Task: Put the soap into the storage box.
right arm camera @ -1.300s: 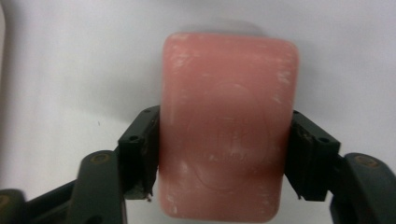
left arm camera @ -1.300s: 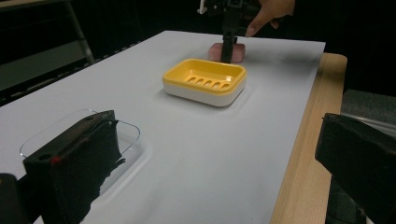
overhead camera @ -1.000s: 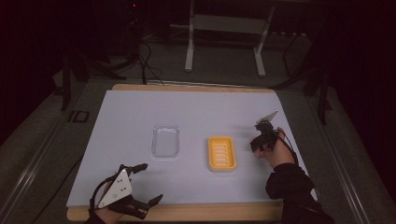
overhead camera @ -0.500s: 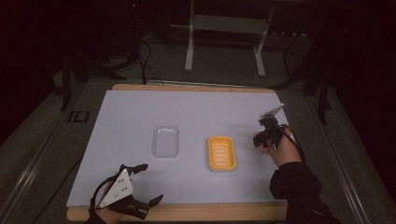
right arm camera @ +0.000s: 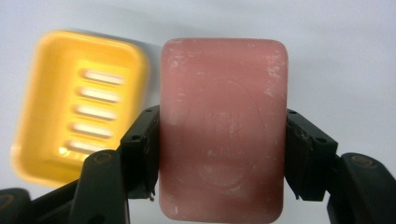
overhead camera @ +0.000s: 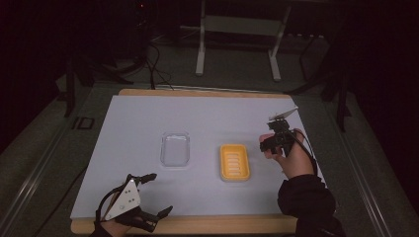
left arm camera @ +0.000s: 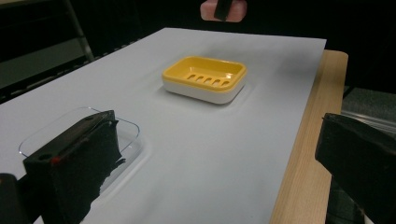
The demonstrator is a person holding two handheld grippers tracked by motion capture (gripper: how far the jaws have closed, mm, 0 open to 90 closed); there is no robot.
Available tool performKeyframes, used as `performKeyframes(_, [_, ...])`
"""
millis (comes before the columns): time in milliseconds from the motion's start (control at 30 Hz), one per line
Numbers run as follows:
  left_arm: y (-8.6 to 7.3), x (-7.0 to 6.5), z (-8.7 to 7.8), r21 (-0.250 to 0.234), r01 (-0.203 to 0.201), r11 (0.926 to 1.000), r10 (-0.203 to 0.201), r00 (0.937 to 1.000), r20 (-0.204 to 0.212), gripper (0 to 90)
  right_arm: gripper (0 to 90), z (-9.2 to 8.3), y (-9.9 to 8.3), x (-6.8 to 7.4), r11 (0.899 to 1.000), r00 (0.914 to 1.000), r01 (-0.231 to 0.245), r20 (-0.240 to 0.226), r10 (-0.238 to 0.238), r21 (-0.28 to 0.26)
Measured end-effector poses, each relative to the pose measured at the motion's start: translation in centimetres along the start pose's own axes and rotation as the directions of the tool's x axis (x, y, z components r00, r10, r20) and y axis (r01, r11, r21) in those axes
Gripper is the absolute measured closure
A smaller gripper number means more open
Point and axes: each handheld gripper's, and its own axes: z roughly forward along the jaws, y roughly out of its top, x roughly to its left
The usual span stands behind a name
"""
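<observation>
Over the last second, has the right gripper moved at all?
Yes. In the high view the right gripper with its pink soap has drifted toward the far edge of the table, ending beside the far end of the yellow soap dish, which stayed put.

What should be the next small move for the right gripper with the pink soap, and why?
Probably carry the soap sideways until it is over the yellow soap dish, then lower it. The right gripper is shut on the pink soap bar, held above the white mat and beside the dish, not over it. The dish's slotted tray looks empty. The left gripper rests open near the table's front edge.
</observation>
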Motion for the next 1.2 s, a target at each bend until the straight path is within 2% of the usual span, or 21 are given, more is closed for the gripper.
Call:
performKeyframes(333, [0.0,-0.1,0.0,0.000,-0.007,1.0000,0.007,1.0000,-0.004,0.6,37.8,0.0,-0.3,4.0,0.999,0.9980,0.030,-0.054,-0.031,-0.029])
performKeyframes(400, [0.0,-0.1,0.0,0.000,-0.007,1.0000,0.007,1.0000,-0.005,0.6,37.8,0.0,-0.3,4.8,0.999,0.9955,0.027,-0.089,-0.031,-0.046])
performKeyframes(533, [0.1,-0.1,-0.1,-0.002,-0.011,0.9999,0.011,0.9999,-0.006,0.6,37.8,0.3,-0.4,6.7,0.997,0.9936,0.040,-0.104,-0.046,-0.059])
performKeyframes(633, [0.1,-0.2,-0.1,0.001,-0.013,0.9999,0.013,0.9999,-0.004,0.6,37.8,0.9,-0.6,7.8,0.998,0.9898,0.034,-0.137,-0.040,-0.046])
performKeyframes(700, [0.1,-0.2,-0.1,-0.001,-0.013,0.9999,0.013,0.9999,-0.003,0.6,37.8,1.3,-0.7,8.2,0.999,0.9891,0.028,-0.143,-0.033,-0.038])
performKeyframes(933, [0.1,-0.2,-0.1,-0.003,-0.013,0.9999,0.013,0.9999,-0.005,0.6,37.8,2.8,-1.3,7.9,0.997,0.9874,-0.056,-0.151,0.048,-0.051])
performKeyframes(1100, [0.1,-0.2,-0.1,0.000,-0.011,0.9999,0.011,0.9999,-0.003,0.6,37.8,4.5,-1.9,8.4,0.997,0.9826,-0.077,-0.172,0.071,-0.030])
performKeyframes(1200, [0.1,-0.2,-0.1,-0.001,-0.012,0.9999,0.012,0.9999,-0.003,0.5,37.7,5.3,-2.1,8.9,0.997,0.9865,-0.073,-0.149,0.069,-0.021])
